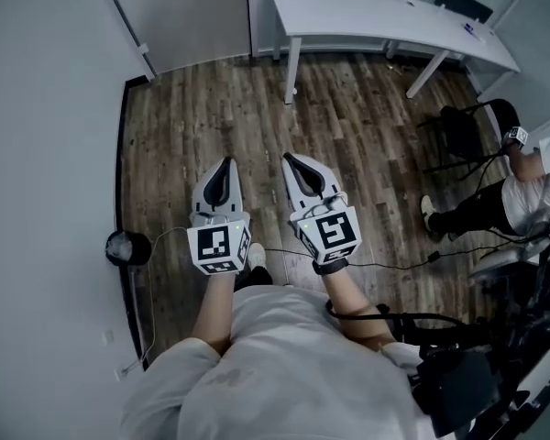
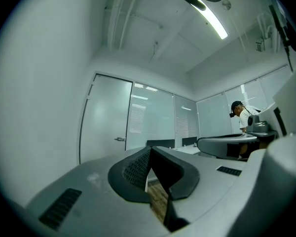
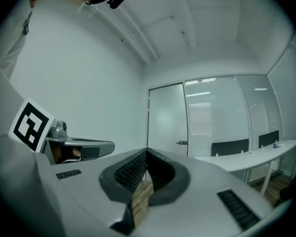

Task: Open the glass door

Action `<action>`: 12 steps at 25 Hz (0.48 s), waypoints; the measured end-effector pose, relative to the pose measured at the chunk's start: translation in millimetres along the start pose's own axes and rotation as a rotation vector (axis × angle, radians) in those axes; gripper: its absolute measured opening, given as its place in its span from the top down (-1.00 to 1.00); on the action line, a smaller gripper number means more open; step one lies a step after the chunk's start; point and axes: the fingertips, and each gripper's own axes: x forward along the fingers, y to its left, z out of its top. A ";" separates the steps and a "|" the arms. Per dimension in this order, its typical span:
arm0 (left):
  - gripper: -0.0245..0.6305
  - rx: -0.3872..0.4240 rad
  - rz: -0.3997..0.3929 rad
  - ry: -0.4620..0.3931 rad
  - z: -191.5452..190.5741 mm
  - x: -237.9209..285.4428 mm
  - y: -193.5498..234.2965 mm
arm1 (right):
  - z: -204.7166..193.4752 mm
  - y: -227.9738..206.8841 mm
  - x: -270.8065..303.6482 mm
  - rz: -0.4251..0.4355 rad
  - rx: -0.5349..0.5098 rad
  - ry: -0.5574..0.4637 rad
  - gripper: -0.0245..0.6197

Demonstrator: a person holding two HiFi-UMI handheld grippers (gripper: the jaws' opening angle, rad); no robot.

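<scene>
L gripper [image 1: 225, 161] & R gripper [image 1: 288, 158] sit side by side over brown wood-plank floor [image 1: 348, 126], plain white wall [image 1: 37, 154] close on L w/ small round black object [image 1: 128, 247] at its foot. Ahead, frosted glass door [image 3: 167, 122] stands by the L corner; long white rectangular table [image 1: 385, 21] runs to its R along glazed partition [image 3: 217, 112], dark chair backs [image 1: 463, 3] behind it. At far R, seated person [image 1: 532, 186] is beside black frame chair [image 1: 463, 136].

Bystander [image 1: 532, 186] half outside right edge
</scene>
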 end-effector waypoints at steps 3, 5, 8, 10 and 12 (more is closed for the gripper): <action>0.92 0.021 0.002 -0.035 10.0 27.4 25.2 | 6.3 -2.0 40.1 0.014 -0.024 -0.012 0.93; 0.92 0.036 0.005 -0.043 12.0 41.3 45.3 | 6.7 2.4 66.5 0.028 -0.020 -0.019 0.93; 0.92 0.043 0.002 -0.044 13.6 56.3 76.5 | 8.5 12.3 102.7 0.027 -0.013 -0.026 0.93; 0.92 0.038 0.001 -0.041 11.1 62.3 99.1 | 9.0 22.7 124.2 0.024 -0.014 -0.027 0.93; 0.92 0.028 0.009 -0.039 5.4 66.4 119.5 | 6.4 33.2 140.3 0.030 -0.022 -0.022 0.93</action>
